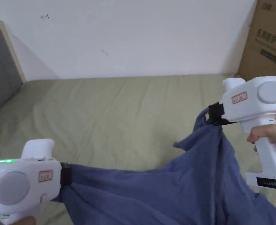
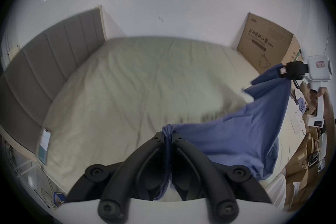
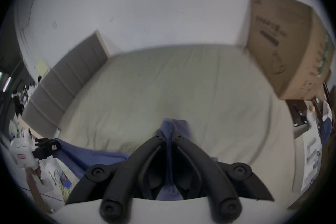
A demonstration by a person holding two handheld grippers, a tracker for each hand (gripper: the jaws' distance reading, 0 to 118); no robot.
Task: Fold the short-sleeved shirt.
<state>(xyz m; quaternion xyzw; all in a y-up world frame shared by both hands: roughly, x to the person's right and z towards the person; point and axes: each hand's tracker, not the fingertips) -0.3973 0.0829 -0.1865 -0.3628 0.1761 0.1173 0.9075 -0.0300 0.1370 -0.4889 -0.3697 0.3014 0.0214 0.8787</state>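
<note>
Shirt (image 1: pixel 169 187) stretched between left gripper (image 1: pixel 66 175) and right gripper (image 1: pixel 215 114), both clamped on it

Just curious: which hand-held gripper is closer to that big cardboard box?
Right. The right hand-held gripper is raised just in front of the cardboard box; the left hand-held gripper sits low, across the bed.

Soft, even room light on my head view, no hard shadows across the bed (image 1: pixel 119 117). Both gripper views bulge fisheye with black corners; my right one's smeared with motion blur, the cardboard box (image 3: pixel 283 42) gone fuzzy.
</note>
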